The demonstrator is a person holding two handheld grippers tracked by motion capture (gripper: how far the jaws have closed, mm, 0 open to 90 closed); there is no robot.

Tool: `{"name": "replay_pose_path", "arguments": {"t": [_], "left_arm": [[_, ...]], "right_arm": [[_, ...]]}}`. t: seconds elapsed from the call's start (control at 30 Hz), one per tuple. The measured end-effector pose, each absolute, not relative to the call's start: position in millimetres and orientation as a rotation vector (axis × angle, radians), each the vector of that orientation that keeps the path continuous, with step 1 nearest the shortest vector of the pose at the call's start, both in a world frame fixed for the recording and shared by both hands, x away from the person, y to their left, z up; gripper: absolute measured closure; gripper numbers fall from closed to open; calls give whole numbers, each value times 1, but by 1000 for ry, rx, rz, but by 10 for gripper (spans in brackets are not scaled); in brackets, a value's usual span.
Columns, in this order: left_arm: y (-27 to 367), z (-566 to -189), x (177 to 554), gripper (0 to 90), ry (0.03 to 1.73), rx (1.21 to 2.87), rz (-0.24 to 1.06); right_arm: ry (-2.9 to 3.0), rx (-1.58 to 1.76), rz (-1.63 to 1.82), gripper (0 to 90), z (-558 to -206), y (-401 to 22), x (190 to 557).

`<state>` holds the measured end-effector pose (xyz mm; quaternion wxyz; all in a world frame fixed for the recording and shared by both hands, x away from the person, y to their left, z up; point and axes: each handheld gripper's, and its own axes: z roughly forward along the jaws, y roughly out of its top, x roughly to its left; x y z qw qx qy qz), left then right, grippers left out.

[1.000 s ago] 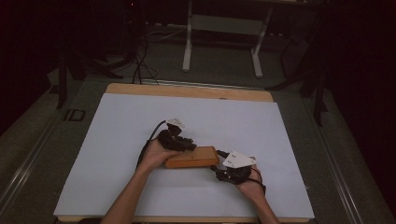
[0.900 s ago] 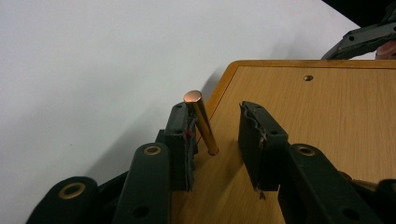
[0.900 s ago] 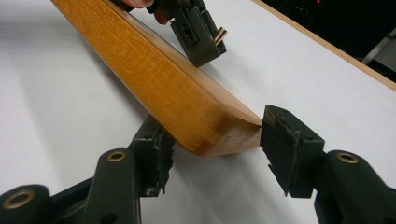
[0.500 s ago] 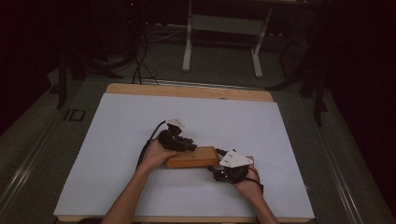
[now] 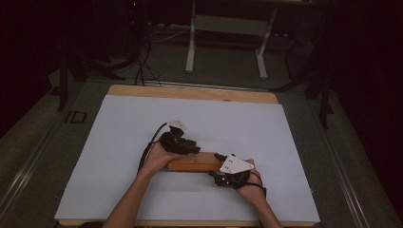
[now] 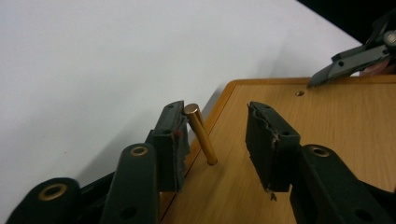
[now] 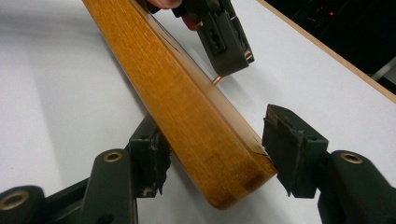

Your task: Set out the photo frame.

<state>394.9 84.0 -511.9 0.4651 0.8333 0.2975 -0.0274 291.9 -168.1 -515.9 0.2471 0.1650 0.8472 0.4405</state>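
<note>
Low in the centre of the high view, a wooden block lies on the white table cover, long side running left to right, between the two hands. It is a flat, oblong piece of honey-coloured wood with rounded edges and visible grain. In the left gripper view, its top face shows a small hole near the far edge and a slim brass pin standing tilted out of the wood close to the near corner. The left gripper sits at the block's upper left end; its jaws stand apart on either side of the pin, the left pad just beside it, gripping nothing. The right gripper, with its grey three-cornered plate, sits at the block's right end. In the right gripper view its jaws straddle the end of the block, parted, with the left pad close against the side and a gap at the right.
</note>
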Motion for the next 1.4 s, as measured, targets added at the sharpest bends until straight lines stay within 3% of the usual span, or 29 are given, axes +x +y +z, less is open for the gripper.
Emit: {"name": "replay_pose_path", "arguments": {"t": [0.57, 1.4], "left_arm": [[125, -502, 380, 520, 762, 1890, 60], [153, -487, 338, 446, 695, 1838, 173]], "right_arm": [[2303, 475, 1248, 457, -514, -170, 294], [2284, 522, 1266, 474, -512, -175, 297]]}}
